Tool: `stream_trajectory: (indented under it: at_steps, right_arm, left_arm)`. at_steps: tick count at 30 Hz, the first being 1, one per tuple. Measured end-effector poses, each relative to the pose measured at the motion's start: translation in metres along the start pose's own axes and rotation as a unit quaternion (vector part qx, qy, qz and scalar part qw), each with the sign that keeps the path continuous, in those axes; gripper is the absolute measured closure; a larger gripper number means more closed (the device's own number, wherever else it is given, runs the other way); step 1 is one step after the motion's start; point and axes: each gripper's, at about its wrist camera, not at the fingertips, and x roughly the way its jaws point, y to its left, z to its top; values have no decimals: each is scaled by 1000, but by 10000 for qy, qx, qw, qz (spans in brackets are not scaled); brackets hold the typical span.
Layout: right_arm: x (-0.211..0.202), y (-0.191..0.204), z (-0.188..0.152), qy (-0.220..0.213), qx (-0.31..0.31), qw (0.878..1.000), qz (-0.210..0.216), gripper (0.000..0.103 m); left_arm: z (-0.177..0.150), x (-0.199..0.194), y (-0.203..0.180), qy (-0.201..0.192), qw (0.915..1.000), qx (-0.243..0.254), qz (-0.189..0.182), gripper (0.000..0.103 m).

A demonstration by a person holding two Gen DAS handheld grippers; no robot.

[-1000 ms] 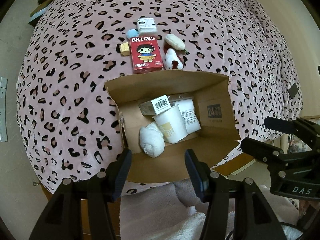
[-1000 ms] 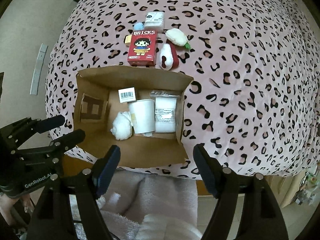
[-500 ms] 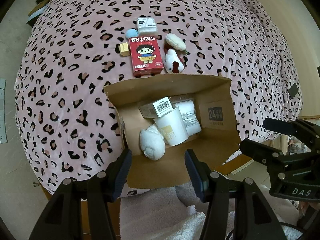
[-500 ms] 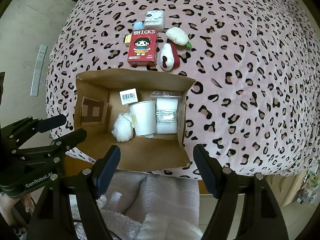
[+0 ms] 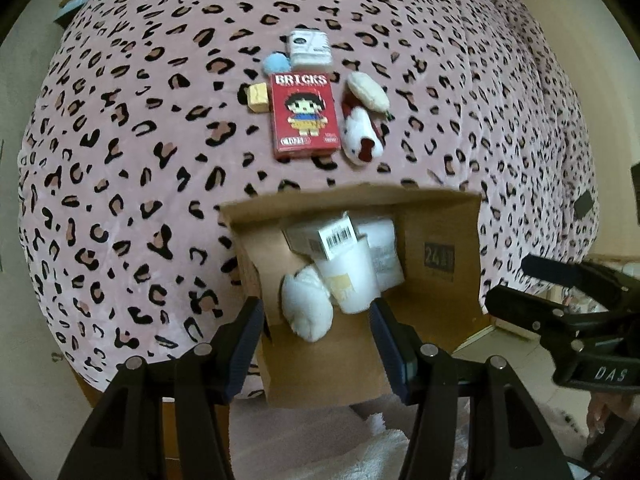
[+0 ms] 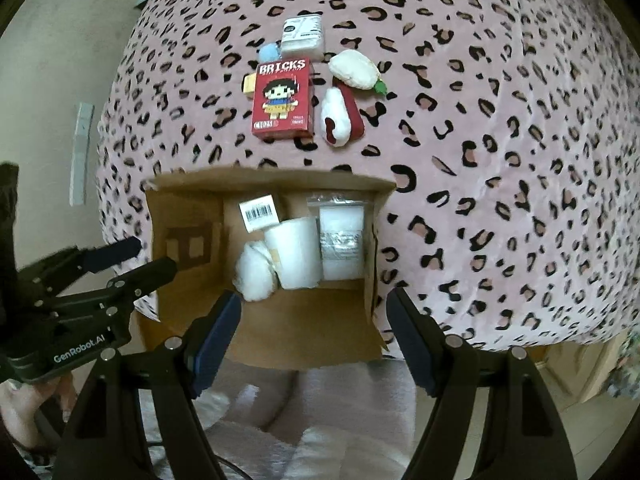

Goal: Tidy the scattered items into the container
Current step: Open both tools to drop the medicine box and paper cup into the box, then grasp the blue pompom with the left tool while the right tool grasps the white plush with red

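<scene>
An open cardboard box (image 5: 436,304) (image 6: 176,208) sits at the near edge of a leopard-print bed. It holds a white plush (image 5: 306,306), a paper cup (image 6: 298,252), a barcoded carton (image 6: 258,212) and a clear packet (image 6: 342,240). Beyond it lie a red BRICKS box (image 5: 304,114) (image 6: 282,98), a red-white plush (image 5: 362,140), a white plush vegetable (image 6: 354,70), a white pack (image 5: 310,48), a blue pompom (image 5: 276,63) and a tan block (image 5: 258,96). My left gripper (image 5: 316,314) and right gripper (image 6: 314,308) are open and empty, above the box's near side.
The pink leopard blanket (image 5: 120,160) covers the whole bed. A fluffy pale rug (image 6: 320,400) lies below the grippers. The beige floor (image 6: 48,60) shows at the left, with a grey strip (image 6: 80,152) on it.
Both grippers have moved forward and slightly down toward the bed, so the box and the scattered items sit lower and larger in both views. Both stay open.
</scene>
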Motion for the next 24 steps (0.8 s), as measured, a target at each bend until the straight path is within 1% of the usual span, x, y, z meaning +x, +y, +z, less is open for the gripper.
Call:
stream_trajectory:
  at_steps: [3,7,8,10,12,14,17,20,21,24]
  right_arm:
    - [-5,-8,12,0,274,9994,231,27]
    - [-11,-22,35,-12,614,9962,621,26]
    - [-11,-25,44,12,671,9956,658,26]
    - [-8,-30,62,40,668,9960,589,26]
    - [3,-32,76,160,651,9968,435,22]
    - [18,-33,94,363,618,9968,341,21]
    - [47,-30,107,584,625,9961,219,21]
    - [88,-24,114,905,698,9933,173,21]
    - [99,-22,118,991,720,9923,153,21]
    - [134,-13,116,1236,744,9895,89,22]
  left_arm:
    - [23,-8,11,-44,9999,-96,-104,47]
    - [64,-17,24,-174,9996,-157,-132,46]
    - [76,-18,29,-194,9996,-177,-134,45]
    - [101,-15,36,-208,9995,-204,-96,45]
    - [123,-8,43,-177,9995,-228,-82,45]
    - [143,3,49,-144,9996,-256,-56,45]
    - [176,24,57,-125,9997,-202,12,45]
    - [208,50,59,-124,9998,103,71,45]
    - [217,59,58,-84,9997,230,86,45]
    - [243,90,57,75,9982,593,68,45]
